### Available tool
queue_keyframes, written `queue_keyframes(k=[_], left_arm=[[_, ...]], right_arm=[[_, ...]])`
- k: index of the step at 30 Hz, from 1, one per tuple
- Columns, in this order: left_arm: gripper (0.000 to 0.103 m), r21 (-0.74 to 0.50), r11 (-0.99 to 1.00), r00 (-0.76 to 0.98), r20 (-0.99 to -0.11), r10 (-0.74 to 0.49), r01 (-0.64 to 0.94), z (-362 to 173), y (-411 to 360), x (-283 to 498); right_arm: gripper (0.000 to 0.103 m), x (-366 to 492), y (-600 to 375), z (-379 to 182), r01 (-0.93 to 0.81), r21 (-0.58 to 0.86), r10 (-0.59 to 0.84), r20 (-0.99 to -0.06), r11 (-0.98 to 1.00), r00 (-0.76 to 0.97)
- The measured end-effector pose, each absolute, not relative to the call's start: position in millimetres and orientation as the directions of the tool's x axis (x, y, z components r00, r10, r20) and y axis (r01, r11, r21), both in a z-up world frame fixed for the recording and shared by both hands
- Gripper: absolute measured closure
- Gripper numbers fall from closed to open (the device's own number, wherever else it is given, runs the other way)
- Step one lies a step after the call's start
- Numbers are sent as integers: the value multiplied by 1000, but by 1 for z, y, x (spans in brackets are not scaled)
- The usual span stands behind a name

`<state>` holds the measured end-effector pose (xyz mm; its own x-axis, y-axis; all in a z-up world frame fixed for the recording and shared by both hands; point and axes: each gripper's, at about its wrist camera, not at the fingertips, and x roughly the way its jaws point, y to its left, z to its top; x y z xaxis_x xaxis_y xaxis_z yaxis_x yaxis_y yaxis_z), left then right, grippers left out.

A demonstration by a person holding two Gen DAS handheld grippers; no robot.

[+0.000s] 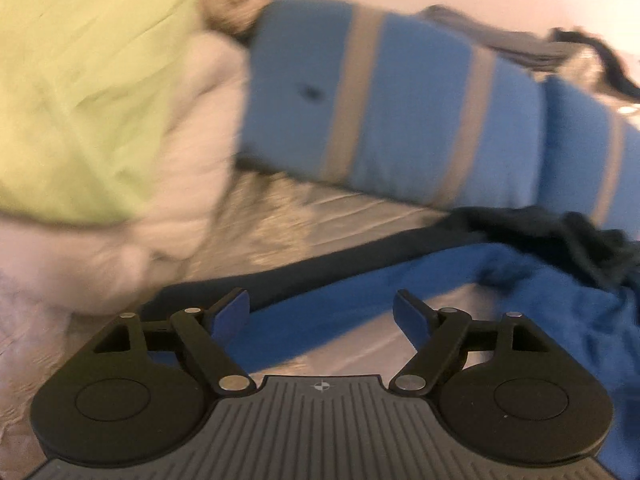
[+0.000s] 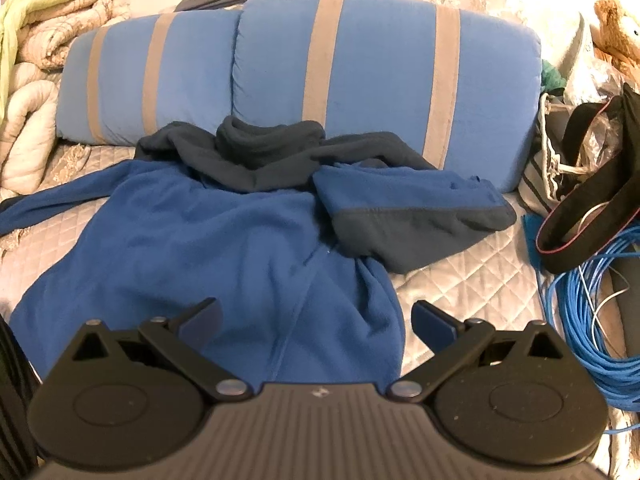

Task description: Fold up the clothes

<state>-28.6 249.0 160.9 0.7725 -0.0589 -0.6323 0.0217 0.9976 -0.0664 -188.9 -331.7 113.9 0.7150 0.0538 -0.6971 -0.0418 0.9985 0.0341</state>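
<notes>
Both tongs, left [image 1: 322, 312] and right [image 2: 316, 320], gape empty; fleece [image 2: 208, 248] blurred in left view.

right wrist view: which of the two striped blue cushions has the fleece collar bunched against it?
The larger right-hand cushion: the blue fleece's dark collar piles against its lower edge. The smaller left cushion only has the shoulder edge near it.

We are seeing soft, warm indoor light with no harsh shadows. Our left wrist view is smearing with motion blur, worst left of the striped pillow [image 1: 384, 100], across the green blanket [image 1: 80, 92]. Our right wrist view is staying sharp, though fisheye bending is curving the edges around its striped pillow [image 2: 384, 80].
</notes>
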Motion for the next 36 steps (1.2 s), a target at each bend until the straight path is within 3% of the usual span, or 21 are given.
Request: queue_keyframes(k=[2, 6, 10, 15, 26, 36], left_arm=[[20, -82, 994, 782, -613, -112, 78, 172, 230, -35], [6, -88, 979, 788, -582, -199, 182, 196, 194, -45], [0, -61, 960, 786, -561, -259, 273, 225, 163, -56], [0, -59, 935, 782, -532, -325, 349, 269, 143, -71], [0, -9, 920, 810, -470, -350, 392, 362, 138, -128], [0, -78, 937, 816, -472, -335, 339, 372, 184, -154]], right_arm=[[0, -191, -335, 118, -40, 37, 55, -697, 999, 715], [0, -194, -342, 133, -33, 48, 57, -689, 998, 723], [0, -197, -350, 160, -28, 65, 64, -667, 997, 742], [0, -205, -361, 206, -29, 75, 70, -628, 997, 775], [0, -252, -382, 316, -38, 68, 69, -527, 997, 847], [0, -314, -412, 374, -21, 104, 67, -463, 994, 884]])
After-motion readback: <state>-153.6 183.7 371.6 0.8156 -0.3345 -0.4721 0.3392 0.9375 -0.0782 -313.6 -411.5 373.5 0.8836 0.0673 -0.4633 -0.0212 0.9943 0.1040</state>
